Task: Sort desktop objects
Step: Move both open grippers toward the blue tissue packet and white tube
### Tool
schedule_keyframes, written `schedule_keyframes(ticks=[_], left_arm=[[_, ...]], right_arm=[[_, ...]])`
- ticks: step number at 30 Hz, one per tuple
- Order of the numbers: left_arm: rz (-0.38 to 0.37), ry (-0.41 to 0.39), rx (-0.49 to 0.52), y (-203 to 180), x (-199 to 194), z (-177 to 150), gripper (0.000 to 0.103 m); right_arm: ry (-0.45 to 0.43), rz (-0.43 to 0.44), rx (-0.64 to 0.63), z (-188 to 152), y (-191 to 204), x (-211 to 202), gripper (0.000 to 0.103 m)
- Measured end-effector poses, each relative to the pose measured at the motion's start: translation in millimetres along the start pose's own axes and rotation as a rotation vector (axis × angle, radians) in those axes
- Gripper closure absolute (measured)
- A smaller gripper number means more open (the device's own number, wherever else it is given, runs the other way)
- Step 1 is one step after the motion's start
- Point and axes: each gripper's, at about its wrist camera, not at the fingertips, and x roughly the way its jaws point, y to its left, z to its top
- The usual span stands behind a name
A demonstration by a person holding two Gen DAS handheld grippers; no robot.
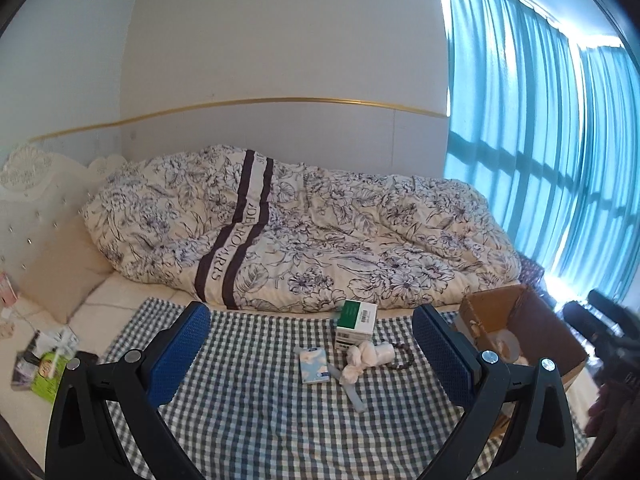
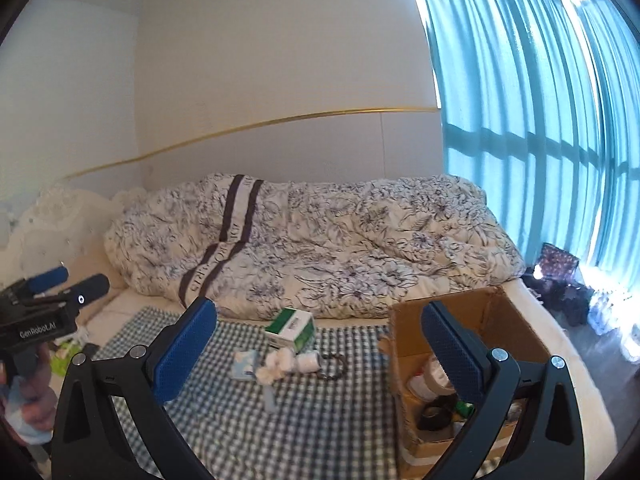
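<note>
Both the left gripper [image 1: 316,354] and the right gripper [image 2: 320,346] hang released, holding nothing. Ahead of them on the checkered cloth [image 1: 256,420] lie one green-white carton [image 1: 356,320], one flat blue packet [image 1: 314,364], one soft white bundle [image 1: 366,358] and one bead string [image 1: 402,356]. One cardboard box [image 2: 480,312] stands at the right.

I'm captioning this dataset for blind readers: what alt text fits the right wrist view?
The open right gripper hovers empty over a checked cloth on a bed, facing a green-and-white box, tissue pack, white bundle and dark beads. A cardboard box sits right; the left gripper shows far left.
</note>
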Motion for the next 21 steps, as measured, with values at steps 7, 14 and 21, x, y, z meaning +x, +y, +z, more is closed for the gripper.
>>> schedule_keyframes(ticks=[7,14,21], left_arm=[[0.041,0.014,0.035,10,14,-9,0.000],[0.092,0.004,0.102,6,37,-23,0.000],[0.050,0.036,0.109,9,64,-36,0.000]], right_arm=[[0.025,0.062,-0.053,-15,24,19,0.000],[0.074,0.077,-0.061,-31,47,49,0.000],[0.138,0.089,-0.096,-49,65,84,0.000]])
